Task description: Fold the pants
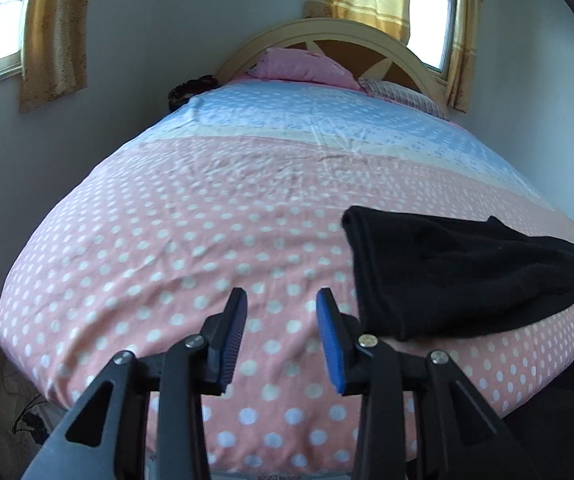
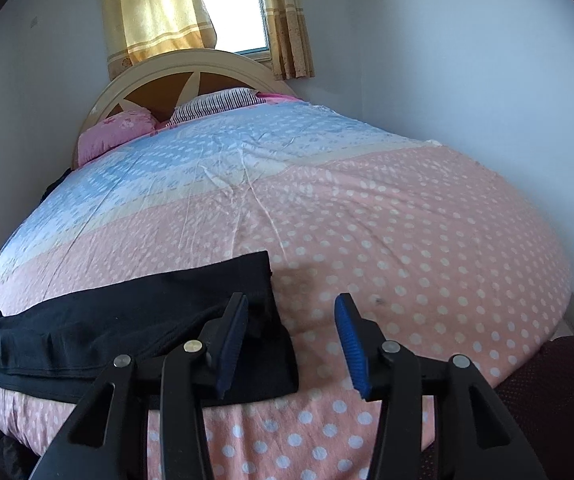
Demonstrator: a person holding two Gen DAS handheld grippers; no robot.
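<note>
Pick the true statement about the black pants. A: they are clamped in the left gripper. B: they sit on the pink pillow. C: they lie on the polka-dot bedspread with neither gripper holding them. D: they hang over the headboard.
C: the black pants lie flat on the polka-dot bedspread, while the left gripper and right gripper are both open and empty.

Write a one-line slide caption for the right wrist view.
Open right gripper hovers beside black pants lying on the polka-dot bedspread.
</note>
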